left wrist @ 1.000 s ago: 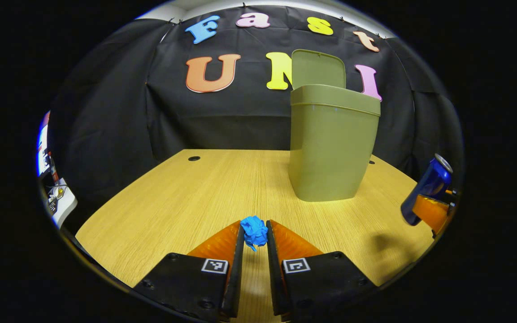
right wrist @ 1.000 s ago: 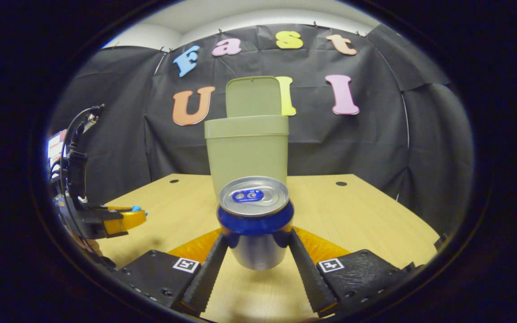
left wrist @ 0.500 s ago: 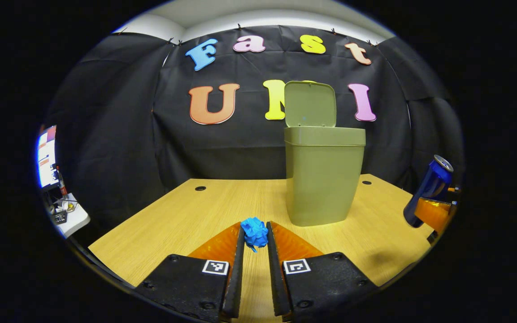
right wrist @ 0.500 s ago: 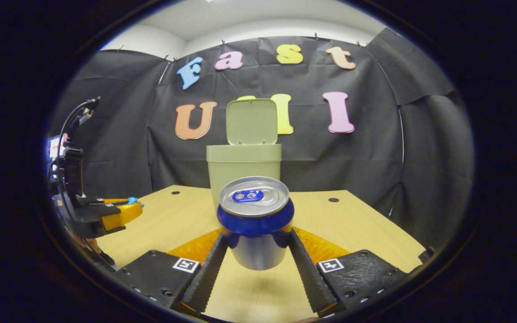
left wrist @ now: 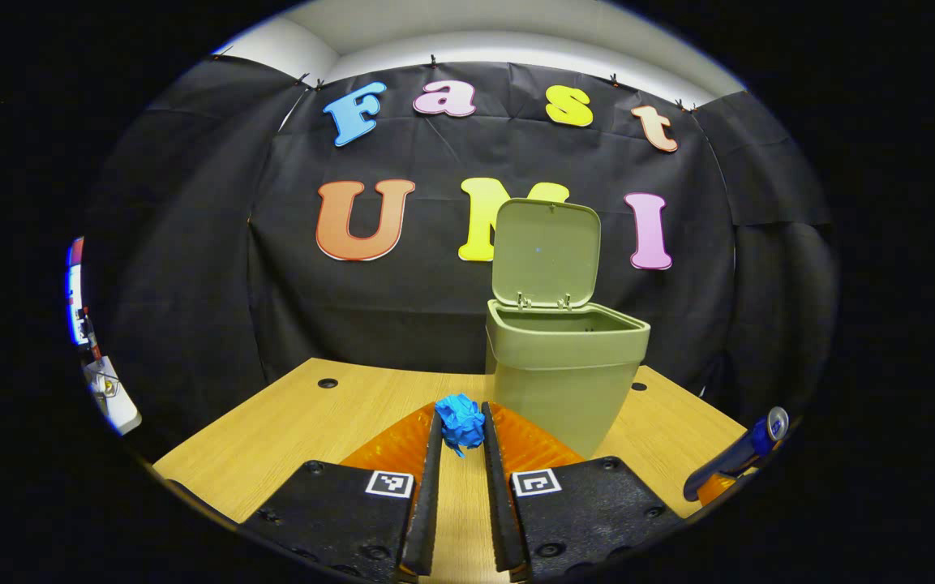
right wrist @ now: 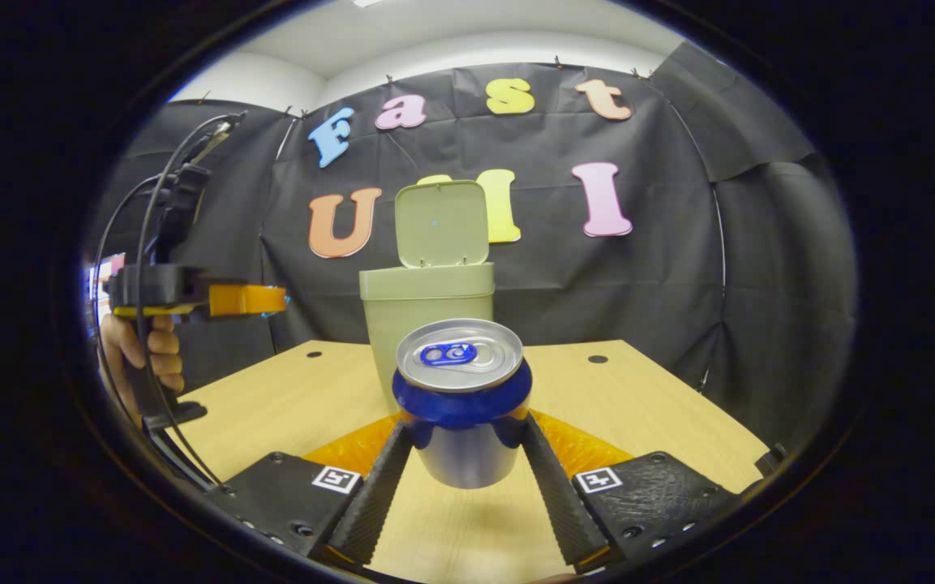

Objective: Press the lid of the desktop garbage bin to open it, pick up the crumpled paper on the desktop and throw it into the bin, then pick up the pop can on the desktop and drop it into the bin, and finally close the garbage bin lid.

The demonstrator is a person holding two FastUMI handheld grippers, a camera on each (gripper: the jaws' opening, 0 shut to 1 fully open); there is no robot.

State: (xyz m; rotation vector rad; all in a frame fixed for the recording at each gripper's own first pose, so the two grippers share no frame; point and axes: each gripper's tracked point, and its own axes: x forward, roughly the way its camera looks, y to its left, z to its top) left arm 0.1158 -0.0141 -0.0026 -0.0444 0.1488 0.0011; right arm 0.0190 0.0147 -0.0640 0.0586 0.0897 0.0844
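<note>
Fingers of the left gripper (left wrist: 461, 430) are drawn narrow and pinch a small crumpled ball of blue paper (left wrist: 461, 420) between their tips, holding it above the light wooden desktop (left wrist: 337, 414). Just beyond those tips, a little to the right in the left gripper view, stands the olive-green plastic desktop garbage bin (left wrist: 560, 381), its rim seen slightly from above so that some of the inner wall shows. The bin's flat olive-green lid (left wrist: 546, 253) stands swung up at the back on two small hinges. At the lower right edge of that view the blue pop can (left wrist: 739, 454) shows tilted, well to the side of the bin.

Both fingers of the right gripper (right wrist: 464, 454) press on the sides of the blue-and-silver pop can (right wrist: 462, 405), which sits upright between them with its silver top and blue pull tab facing up, clear of the desktop (right wrist: 637, 397). Behind the can in the right gripper view the bin (right wrist: 422, 312) stands on the desk with its lid (right wrist: 441, 223) upright. Off to the left in that view the other gripper (right wrist: 268, 300) is held up level, higher than the desktop and near the height of the bin's rim, with a hand (right wrist: 143, 353) wrapped around its grip and black cables (right wrist: 151, 203) looping above it. Round dark holes (right wrist: 597, 358) mark the desk near its far edge.
</note>
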